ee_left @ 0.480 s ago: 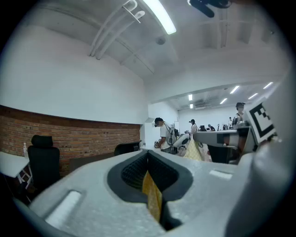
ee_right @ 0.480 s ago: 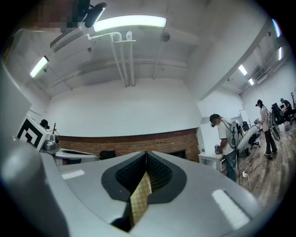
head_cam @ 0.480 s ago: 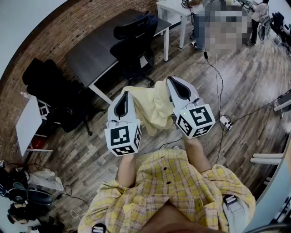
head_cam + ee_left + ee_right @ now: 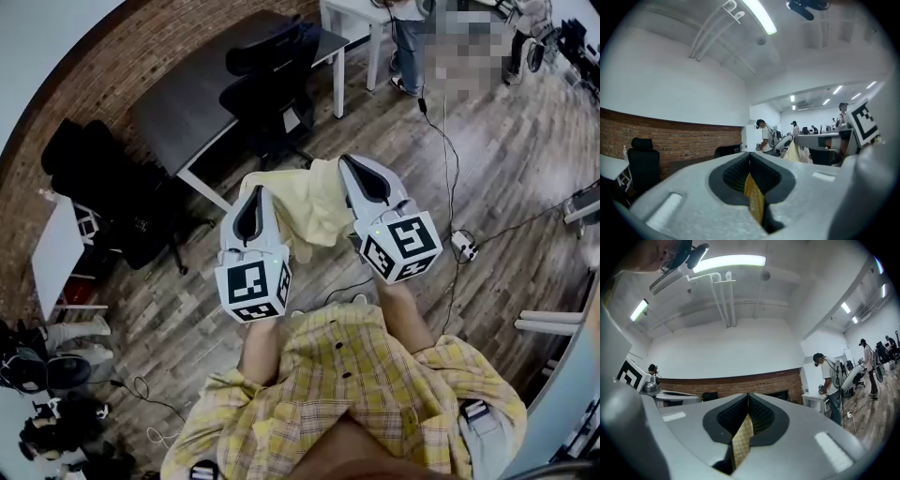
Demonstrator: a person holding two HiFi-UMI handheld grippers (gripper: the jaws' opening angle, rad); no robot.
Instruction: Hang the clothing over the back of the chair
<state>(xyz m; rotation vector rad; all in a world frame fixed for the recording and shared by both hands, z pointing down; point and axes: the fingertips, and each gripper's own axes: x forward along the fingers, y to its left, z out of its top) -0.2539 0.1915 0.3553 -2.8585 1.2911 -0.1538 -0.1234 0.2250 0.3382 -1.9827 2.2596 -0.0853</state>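
A pale yellow garment [image 4: 305,211] hangs between my two grippers, held up in the air above the wooden floor. My left gripper [image 4: 255,194] is shut on one edge of it; a strip of yellow cloth [image 4: 753,200] shows pinched between its jaws. My right gripper [image 4: 352,167] is shut on the other edge, with cloth [image 4: 741,438] squeezed between its jaws. A black office chair [image 4: 272,89] stands ahead of the grippers, pushed up to a dark desk [image 4: 192,112]. The chair's back faces me, a short way beyond the garment.
A second black chair [image 4: 98,183] stands at the left by a brick wall [image 4: 84,89]. A white table [image 4: 352,19] and people stand at the back. A cable and power strip [image 4: 462,246] lie on the floor at the right. Bags [image 4: 47,370] sit at the lower left.
Both grippers and the garment have shifted slightly up and forward in the head view, closer to the black chair. Both grips are unchanged.
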